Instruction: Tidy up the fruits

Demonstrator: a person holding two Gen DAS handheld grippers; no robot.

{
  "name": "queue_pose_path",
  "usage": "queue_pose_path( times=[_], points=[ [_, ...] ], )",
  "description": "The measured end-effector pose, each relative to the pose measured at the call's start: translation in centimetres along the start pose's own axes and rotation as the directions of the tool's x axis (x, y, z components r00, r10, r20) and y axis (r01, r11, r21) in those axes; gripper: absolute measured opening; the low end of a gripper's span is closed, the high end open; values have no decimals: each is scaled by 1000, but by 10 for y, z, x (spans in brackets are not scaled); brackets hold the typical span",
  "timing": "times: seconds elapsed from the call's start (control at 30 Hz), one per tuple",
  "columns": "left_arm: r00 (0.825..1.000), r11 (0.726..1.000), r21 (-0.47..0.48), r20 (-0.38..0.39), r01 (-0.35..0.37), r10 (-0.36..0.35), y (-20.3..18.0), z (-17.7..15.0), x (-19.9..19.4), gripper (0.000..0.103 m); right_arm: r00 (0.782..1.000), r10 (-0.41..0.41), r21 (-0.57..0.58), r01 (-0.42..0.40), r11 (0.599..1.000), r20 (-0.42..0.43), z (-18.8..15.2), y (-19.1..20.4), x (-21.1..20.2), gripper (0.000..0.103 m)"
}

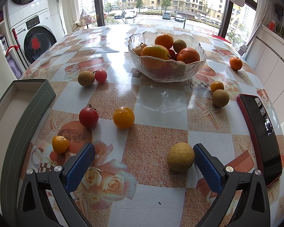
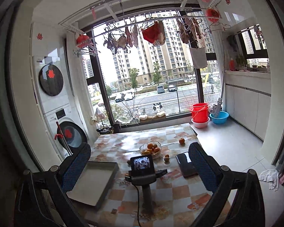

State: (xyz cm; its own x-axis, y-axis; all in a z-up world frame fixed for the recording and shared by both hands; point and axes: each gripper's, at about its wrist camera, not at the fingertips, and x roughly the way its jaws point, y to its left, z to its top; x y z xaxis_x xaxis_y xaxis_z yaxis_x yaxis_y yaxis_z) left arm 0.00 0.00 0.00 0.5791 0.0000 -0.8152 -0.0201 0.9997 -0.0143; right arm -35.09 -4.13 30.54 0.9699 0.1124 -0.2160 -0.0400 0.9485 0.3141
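The tabletop (image 1: 161, 102) wears a glossy, smooth printed covering that mirrors the window light. At twelve o'clock, the clear glass bowl with a wavy gilt rim (image 1: 166, 71) looks rippled and shiny. The pale round fruit (image 1: 180, 157) at five o'clock has a matt, finely rough skin; the yellow and red tomatoes (image 1: 123, 117) are slick. The blue fingers (image 1: 208, 166) carry knurled, rubbery pads on matt black plastic arms. The grey stitched tray (image 1: 28, 113) looks leatherette.
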Motion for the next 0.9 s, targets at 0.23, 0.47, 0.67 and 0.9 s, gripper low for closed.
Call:
queue_pose_path(
  times=[0.23, 0.47, 0.67, 0.9],
  points=[
    [1000, 1000, 0, 0, 0, 0, 0, 0, 0, 103, 976, 219, 3, -219, 976, -7, -8, 51, -31, 103],
    [1000, 1000, 0, 0, 0, 0, 0, 0, 0, 103, 985, 52, 47, -61, 997, 165, -1, -7, -89, 103],
    [1000, 1000, 0, 0, 0, 0, 0, 0, 0, 103, 996, -25, 66, 20, 998, 86, -12, -32, -67, 103],
    [1000, 1000, 0, 0, 0, 0, 0, 0, 0, 103, 996, -81, 42, 82, 996, -23, -20, -50, -16, 103]
  ],
)
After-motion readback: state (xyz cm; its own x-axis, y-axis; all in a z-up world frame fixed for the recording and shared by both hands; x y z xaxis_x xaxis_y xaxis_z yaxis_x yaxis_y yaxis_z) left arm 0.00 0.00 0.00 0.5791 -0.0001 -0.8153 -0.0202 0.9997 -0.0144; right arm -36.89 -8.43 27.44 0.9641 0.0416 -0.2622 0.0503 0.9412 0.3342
